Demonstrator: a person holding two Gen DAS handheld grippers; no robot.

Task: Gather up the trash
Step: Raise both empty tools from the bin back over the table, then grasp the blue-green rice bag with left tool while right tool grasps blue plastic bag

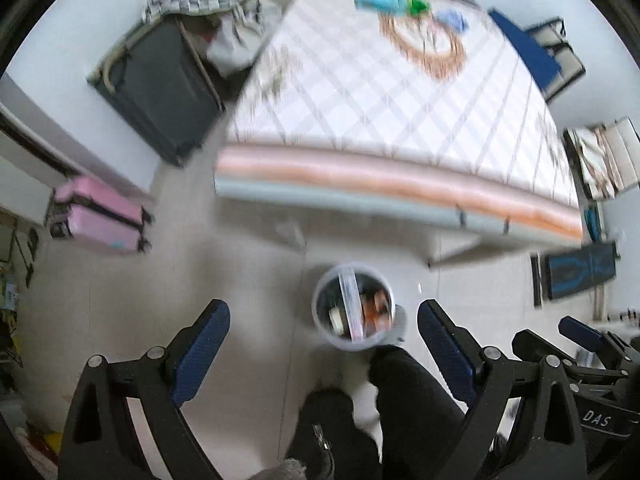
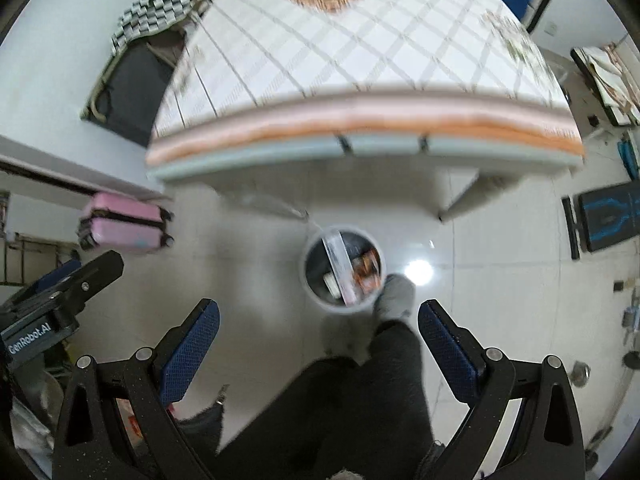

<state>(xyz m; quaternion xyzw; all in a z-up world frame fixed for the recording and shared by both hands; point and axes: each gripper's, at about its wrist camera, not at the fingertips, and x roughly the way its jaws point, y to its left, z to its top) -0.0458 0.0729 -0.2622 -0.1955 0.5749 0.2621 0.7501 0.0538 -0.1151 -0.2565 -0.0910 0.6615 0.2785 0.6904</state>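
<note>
Bedroom floor, pale tile, seen from way up. Left gripper (image 1: 323,344) fingers spread wide, nothing between them; same for right gripper (image 2: 319,338), released and bare. Straight below both: white trash bin (image 1: 354,305) on the floor, near the foot of the bed (image 1: 392,92), already stuffed with wrappers (image 2: 366,270). Grey-slippered foot (image 2: 396,294) touching the bin rim. Pink suitcase (image 1: 100,216) off left, dark folding cot (image 1: 160,92) beside the bed.
</note>
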